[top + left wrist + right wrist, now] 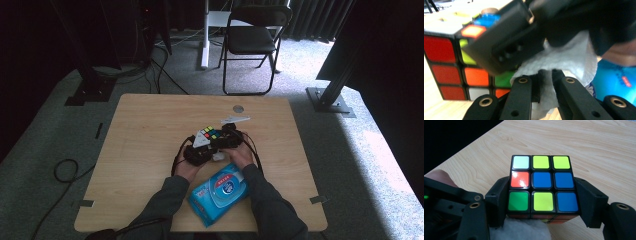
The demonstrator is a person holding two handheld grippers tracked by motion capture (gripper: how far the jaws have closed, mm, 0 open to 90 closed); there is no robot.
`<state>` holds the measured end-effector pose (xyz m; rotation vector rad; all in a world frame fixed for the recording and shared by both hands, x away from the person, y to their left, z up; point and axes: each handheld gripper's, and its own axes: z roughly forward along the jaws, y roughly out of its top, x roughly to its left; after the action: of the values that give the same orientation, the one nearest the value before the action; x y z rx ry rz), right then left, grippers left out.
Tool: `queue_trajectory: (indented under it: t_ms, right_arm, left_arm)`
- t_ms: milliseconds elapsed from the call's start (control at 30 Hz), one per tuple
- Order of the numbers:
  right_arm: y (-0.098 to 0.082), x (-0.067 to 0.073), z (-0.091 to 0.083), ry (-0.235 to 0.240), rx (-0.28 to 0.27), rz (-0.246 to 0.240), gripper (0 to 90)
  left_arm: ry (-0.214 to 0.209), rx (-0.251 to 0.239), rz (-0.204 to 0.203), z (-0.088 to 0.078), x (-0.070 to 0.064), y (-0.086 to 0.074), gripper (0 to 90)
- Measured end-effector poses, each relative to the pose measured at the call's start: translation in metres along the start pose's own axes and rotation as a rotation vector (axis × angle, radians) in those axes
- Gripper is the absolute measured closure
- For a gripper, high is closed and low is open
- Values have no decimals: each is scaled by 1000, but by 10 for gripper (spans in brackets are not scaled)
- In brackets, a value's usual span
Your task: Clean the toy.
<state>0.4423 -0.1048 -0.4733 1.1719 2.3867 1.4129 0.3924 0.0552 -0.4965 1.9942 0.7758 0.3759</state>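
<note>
Two grippers work together near table centre. Right gripper (541,197) has its jaws clamped on the two sides of the multicoloured plastic puzzle cube (541,182), top face up. Left gripper (545,82) pinches a crumpled white wet wipe (564,62) w/ jaws closed on it, touching the cube's near side. Looks like a cube-cleaning step, prob. mid-way.

To do it well: keep right grip square so the cube can't twist out, rub the wipe flat across each face, not just one edge.

Around: blue soft wipes pack (219,192) lies just near of the hands on the light wooden table (140,145), close enough to snag. Black folding chair (252,42) stands well beyond, no obstacle.
</note>
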Motion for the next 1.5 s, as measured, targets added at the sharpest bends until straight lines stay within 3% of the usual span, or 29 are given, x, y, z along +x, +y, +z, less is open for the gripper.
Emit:
queue_trajectory:
  t_ms: [700, 1167, 1500]
  right_arm:
    - [0, 1, 0, -6, 8, 7, 343]
    - [0, 4, 0, -3, 1, 6, 343]
    - [2, 2, -5, 5, -20, 16, 343]
  left_arm:
    - [-1, -23, 3, -2, -1, 3, 849]
    - [2, -1, 19, 3, 0, -3, 849]
    - [4, 29, 6, 7, 3, -12, 849]
